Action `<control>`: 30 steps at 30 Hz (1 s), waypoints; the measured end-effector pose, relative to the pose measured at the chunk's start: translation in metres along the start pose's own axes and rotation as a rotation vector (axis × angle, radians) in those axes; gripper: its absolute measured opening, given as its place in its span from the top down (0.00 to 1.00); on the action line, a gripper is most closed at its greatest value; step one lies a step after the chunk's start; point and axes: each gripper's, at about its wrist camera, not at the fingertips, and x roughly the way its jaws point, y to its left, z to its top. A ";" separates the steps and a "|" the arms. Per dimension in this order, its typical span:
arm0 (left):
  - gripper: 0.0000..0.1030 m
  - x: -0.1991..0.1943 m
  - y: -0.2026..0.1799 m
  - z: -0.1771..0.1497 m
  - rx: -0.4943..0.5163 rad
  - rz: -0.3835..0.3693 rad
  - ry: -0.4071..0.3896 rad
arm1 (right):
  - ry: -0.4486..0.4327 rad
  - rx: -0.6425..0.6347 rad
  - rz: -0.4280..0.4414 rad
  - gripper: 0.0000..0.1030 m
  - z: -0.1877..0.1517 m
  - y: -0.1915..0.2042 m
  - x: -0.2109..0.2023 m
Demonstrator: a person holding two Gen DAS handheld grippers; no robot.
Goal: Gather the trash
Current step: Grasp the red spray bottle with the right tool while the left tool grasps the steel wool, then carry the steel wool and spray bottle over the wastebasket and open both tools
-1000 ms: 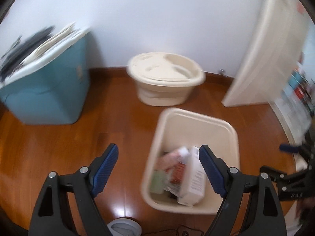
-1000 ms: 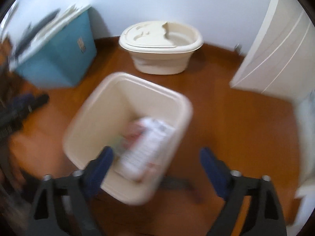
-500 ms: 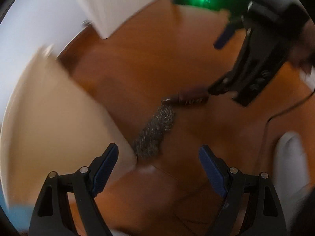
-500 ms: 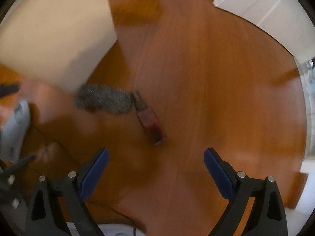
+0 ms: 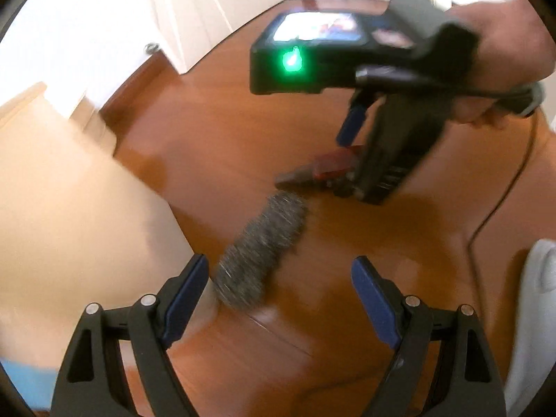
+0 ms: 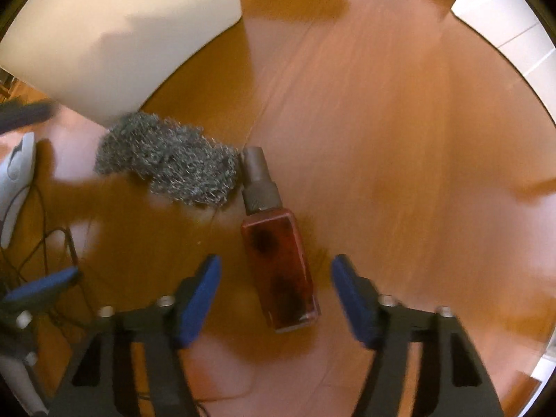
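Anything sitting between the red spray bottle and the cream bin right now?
Yes: the steel wool pad lies on the floor between the cream bin and the red spray bottle, its right end by the bottle's cap. The right wrist view shows it best.

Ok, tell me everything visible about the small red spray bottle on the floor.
The small red spray bottle lies flat on the wooden floor. Its body is rectangular, translucent red plastic, with dark blotches showing inside; a dark ribbed collar and cap face the grey steel-wool pad, close to or touching it. The open right gripper straddles its lower body without gripping it.
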 end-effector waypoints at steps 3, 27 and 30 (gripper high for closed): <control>0.18 -0.008 -0.009 -0.008 -0.014 -0.015 -0.005 | 0.011 -0.039 -0.006 0.41 0.000 0.003 0.007; 0.19 0.123 0.030 0.032 0.075 -0.235 0.285 | -0.322 0.439 -0.020 0.68 -0.125 -0.065 -0.075; 0.25 0.128 0.033 0.033 0.011 -0.265 0.297 | -0.320 0.429 -0.028 0.68 -0.120 -0.053 -0.077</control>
